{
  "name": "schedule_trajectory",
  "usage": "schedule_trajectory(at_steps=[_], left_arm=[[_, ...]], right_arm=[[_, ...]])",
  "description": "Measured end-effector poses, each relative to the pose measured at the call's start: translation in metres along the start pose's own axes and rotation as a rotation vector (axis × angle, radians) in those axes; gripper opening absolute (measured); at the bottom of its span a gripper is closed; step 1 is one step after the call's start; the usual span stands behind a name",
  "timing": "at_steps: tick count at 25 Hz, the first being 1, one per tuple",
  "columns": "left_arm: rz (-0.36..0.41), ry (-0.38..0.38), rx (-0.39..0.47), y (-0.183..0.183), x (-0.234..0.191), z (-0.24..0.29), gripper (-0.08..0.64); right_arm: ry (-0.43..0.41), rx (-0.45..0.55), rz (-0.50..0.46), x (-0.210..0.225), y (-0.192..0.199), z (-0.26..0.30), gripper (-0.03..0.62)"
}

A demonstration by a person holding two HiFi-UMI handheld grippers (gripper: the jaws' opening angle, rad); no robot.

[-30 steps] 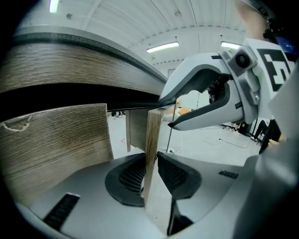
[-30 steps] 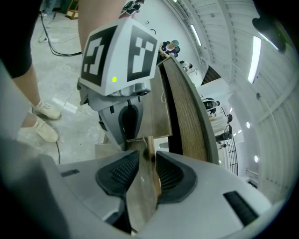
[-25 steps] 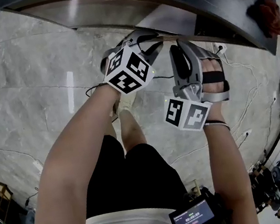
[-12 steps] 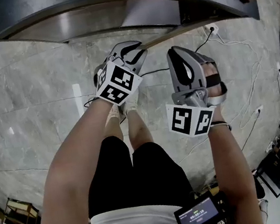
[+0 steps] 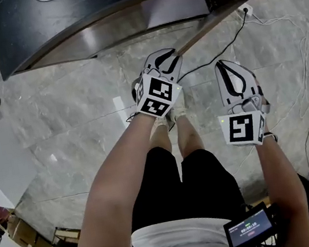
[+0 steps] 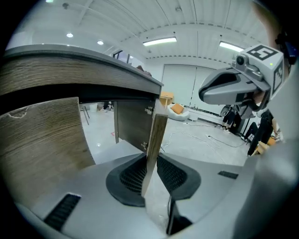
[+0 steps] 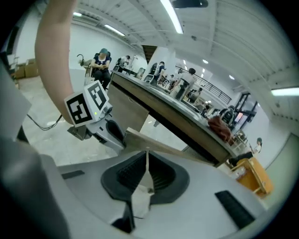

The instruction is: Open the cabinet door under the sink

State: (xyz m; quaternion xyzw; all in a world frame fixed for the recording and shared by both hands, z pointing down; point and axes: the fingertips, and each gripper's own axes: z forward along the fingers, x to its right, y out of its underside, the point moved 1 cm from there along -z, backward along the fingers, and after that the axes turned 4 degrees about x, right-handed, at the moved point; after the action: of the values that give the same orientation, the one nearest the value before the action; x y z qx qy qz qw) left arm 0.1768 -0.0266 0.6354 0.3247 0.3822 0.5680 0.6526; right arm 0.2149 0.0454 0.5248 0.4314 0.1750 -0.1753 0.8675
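The cabinet door [image 5: 208, 23] stands swung out from under the dark countertop [image 5: 122, 2], seen edge-on as a thin wooden strip. My left gripper [image 5: 165, 55] is shut on the door's free edge. In the left gripper view the wood-grain door edge [image 6: 156, 135] runs upright between the pads of my left gripper [image 6: 150, 161], which press on it. My right gripper [image 5: 226, 67] hangs to the right of the door, off it. Its jaws are closing and in the right gripper view my right gripper [image 7: 147, 156] has nothing between the pads, which meet at the tips.
Cables [image 5: 279, 28] and a power strip [image 5: 247, 10] lie on the marble floor right of the door. The person's legs [image 5: 179, 168] stand below the grippers, with a small screen [image 5: 248, 230] at the waist. A red cloth [image 7: 219, 126] lies on the countertop.
The door has swung further out as my left gripper pulled back from the counter. My right gripper came off the door edge, rolled upright, moved right and closed.
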Motion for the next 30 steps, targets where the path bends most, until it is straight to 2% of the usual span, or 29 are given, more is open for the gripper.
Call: schedule_trajectory(at_steps=[5, 11, 20, 25, 30], left_arm=[[0.056, 0.012, -0.009, 0.003, 0.017, -0.001, 0.071], [0.059, 0.072, -0.014, 0.006, 0.053, 0.002, 0.072], [0.062, 0.149, -0.036, 0.008, 0.097, 0.013, 0.084], [0.07, 0.156, -0.07, 0.011, 0.121, 0.015, 0.089], [0.072, 0.167, -0.077, 0.011, 0.142, 0.023, 0.094]], right_arm=[[0.014, -0.034, 0.218, 0.0, 0.025, -0.017, 0.029], [0.055, -0.076, 0.337, 0.0, 0.052, -0.036, 0.029], [0.101, -0.107, 0.572, -0.001, 0.1, -0.058, 0.029], [0.08, -0.081, 0.628, 0.002, 0.114, -0.074, 0.029], [0.06, -0.05, 0.637, 0.013, 0.135, -0.091, 0.029]])
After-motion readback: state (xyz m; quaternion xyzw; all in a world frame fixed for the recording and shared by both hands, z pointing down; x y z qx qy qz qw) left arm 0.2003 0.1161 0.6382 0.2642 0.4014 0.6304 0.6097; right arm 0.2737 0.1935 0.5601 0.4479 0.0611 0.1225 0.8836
